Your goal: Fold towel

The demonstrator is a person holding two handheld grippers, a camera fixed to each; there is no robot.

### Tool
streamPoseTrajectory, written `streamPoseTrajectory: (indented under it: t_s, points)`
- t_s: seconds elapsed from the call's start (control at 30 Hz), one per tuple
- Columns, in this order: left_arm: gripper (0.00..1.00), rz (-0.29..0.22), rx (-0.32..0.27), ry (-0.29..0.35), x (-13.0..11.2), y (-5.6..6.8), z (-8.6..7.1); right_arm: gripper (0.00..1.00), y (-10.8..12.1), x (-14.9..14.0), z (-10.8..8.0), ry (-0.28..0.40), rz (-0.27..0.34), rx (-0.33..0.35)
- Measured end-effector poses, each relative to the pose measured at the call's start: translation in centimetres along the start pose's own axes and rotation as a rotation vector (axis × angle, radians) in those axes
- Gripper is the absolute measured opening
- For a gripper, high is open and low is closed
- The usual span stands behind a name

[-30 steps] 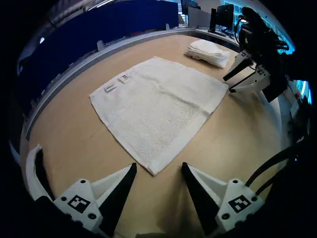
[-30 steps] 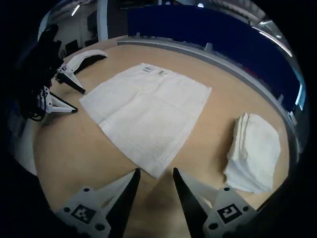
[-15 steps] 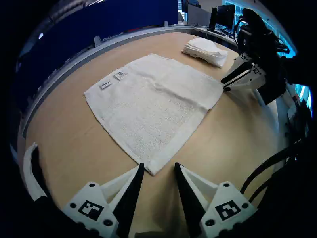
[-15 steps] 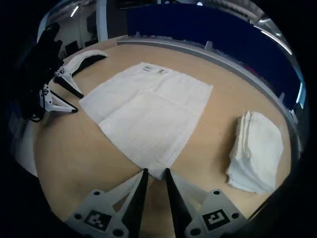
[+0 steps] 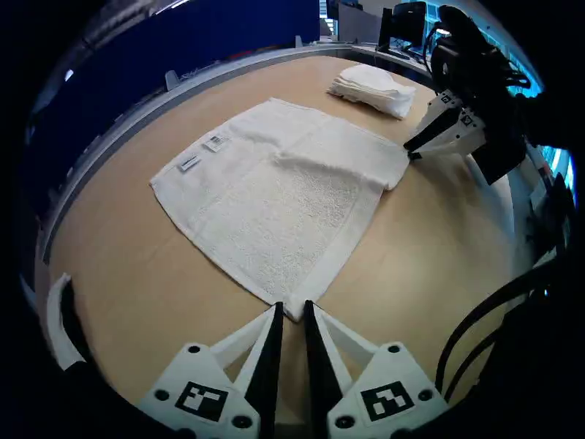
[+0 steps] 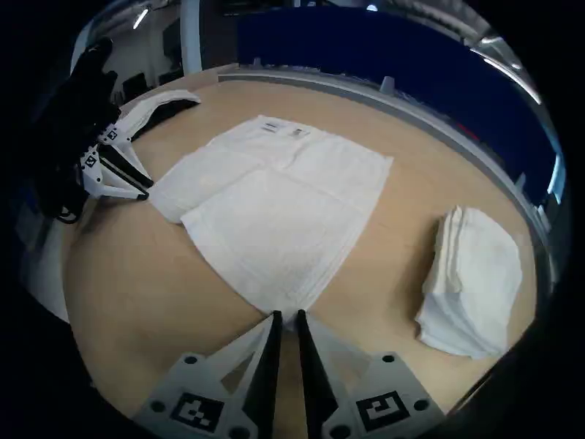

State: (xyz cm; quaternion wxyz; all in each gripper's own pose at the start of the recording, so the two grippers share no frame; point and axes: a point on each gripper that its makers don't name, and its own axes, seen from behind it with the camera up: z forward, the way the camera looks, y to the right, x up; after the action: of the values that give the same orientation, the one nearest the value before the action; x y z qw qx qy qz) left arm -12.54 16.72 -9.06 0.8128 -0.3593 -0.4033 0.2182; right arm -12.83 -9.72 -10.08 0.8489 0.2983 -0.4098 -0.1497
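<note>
Left claw (image 5: 292, 307) and right claw (image 6: 287, 316) each pinch a corner of the white terry towel (image 5: 292, 197) lying flat on the tan counter (image 5: 439, 241); I should lift both evenly, keeping that edge taut.

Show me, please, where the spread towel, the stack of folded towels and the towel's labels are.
towel (image 5: 285, 197), left gripper view, middle of its central panel.
stack of folded towels (image 6: 482, 271), right gripper view, its top face.
labels (image 5: 214, 142), left gripper view, the right-hand one.
</note>
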Motion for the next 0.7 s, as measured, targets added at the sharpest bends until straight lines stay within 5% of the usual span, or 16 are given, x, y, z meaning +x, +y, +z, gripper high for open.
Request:
streamPoseTrajectory:
  t_s: [0.2,0.7]
  points:
    - [0.08,0.036,0.069,-0.004,-0.2,-1.6,0.0,0.11,0.2,0.1,-0.1,0.002,0.001,0.000]
    - [0.06,0.000,0.040,-0.001,-0.2,-1.7,-0.6,0.09,0.5,1.1,-0.7,0.035,0.010,-0.001]
